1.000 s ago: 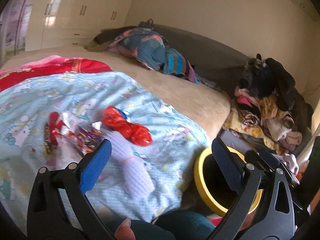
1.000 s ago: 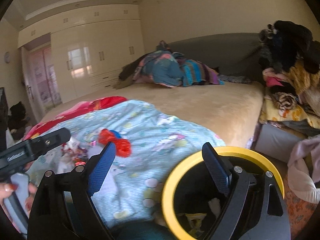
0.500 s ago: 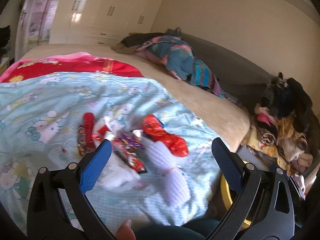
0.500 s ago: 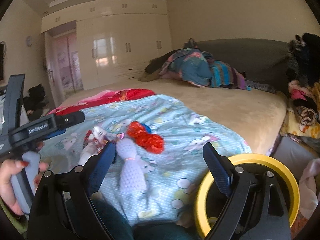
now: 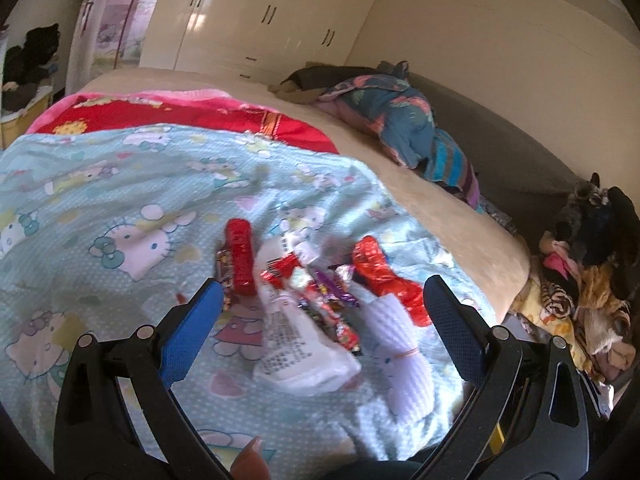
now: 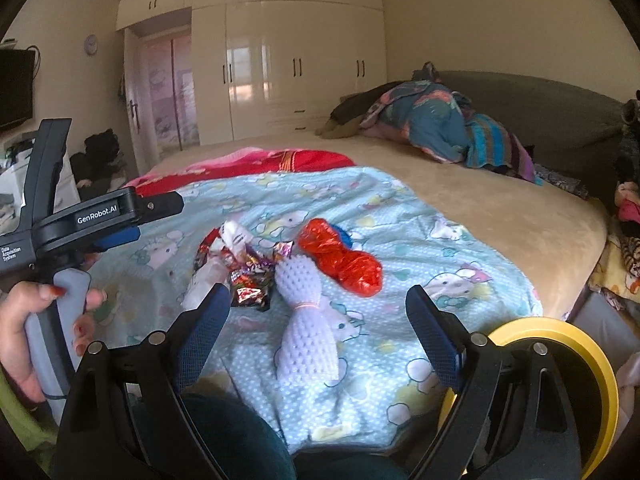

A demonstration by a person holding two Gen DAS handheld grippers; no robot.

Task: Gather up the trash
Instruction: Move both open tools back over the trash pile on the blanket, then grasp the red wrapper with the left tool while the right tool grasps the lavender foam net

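A heap of trash lies on the light blue Hello Kitty blanket (image 5: 120, 208): a red crumpled plastic bag (image 5: 386, 276) (image 6: 344, 258), a white foam net sleeve (image 5: 400, 360) (image 6: 306, 328), a white printed wrapper (image 5: 292, 344), a red tube-shaped pack (image 5: 240, 256) and several shiny candy wrappers (image 5: 324, 292) (image 6: 248, 268). My left gripper (image 5: 320, 324) is open and empty just above the heap. My right gripper (image 6: 316, 324) is open and empty over the foam sleeve. The left gripper's body (image 6: 92, 220) shows at the left of the right wrist view.
A yellow-rimmed trash bin (image 6: 560, 368) stands on the floor by the bed's near right corner. A red blanket (image 5: 180, 116) and a pile of bedding (image 5: 400, 120) lie further back. Clothes (image 5: 580, 288) are heaped to the right. Wardrobes (image 6: 300, 68) line the far wall.
Both grippers have swung left, away from the bin and toward the trash heap. The bin has left the left wrist view and moved to the right edge of the right wrist view.
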